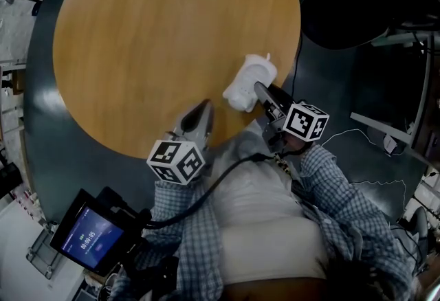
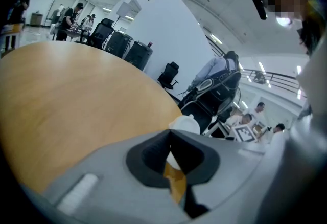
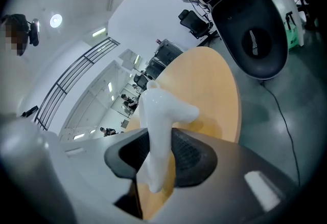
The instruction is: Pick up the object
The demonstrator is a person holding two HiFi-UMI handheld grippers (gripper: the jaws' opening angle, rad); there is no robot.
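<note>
A white, glossy, moulded object (image 1: 247,81) sits at the right edge of the round wooden table (image 1: 158,38). My right gripper (image 1: 260,91) reaches it from the near side. In the right gripper view the dark pads (image 3: 191,156) press on both sides of the white object (image 3: 158,131), so the right gripper (image 3: 161,155) is shut on it. Whether it still touches the table I cannot tell. My left gripper (image 1: 201,114) lies over the table's near edge, apart from the object, with its jaws together and nothing held. In the left gripper view the white object (image 2: 186,125) shows just beyond the left gripper (image 2: 170,135).
A black office chair (image 1: 357,4) stands on the grey floor right of the table, also in the right gripper view as the chair (image 3: 255,39). A lit screen (image 1: 86,234) stands at the lower left. A thin cable (image 1: 364,135) runs over the floor. People (image 2: 69,18) stand far behind.
</note>
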